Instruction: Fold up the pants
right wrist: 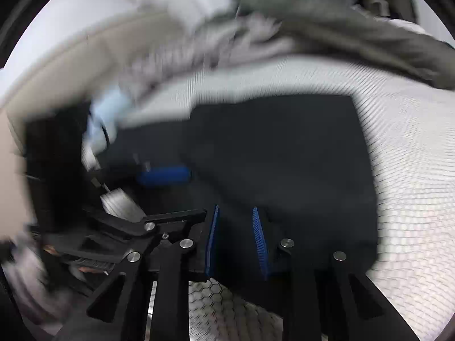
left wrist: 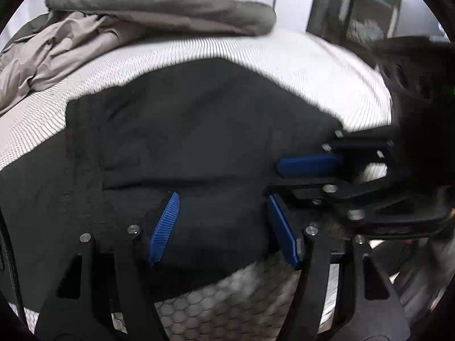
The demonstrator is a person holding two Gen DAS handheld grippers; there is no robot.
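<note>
Here the left gripper (left wrist: 221,227) stands with its 2 blue pads spread, released, black cloth under them but unpinched. The right gripper (right wrist: 236,241) has its jaws narrowly parted, also gripping nothing visible. Beyond them the pants (left wrist: 184,130) lie as a flat dark rectangle on the honeycomb-textured white mattress (right wrist: 403,170). They look soft, light and limp; I would pinch a folded edge or corner. Grey bedding (left wrist: 113,28) sits behind.

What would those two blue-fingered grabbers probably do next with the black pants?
Probably lift both clear. The black pants already lie folded in a neat block on the white mattress, and the left gripper and right gripper stand open over them, gripping nothing.
</note>
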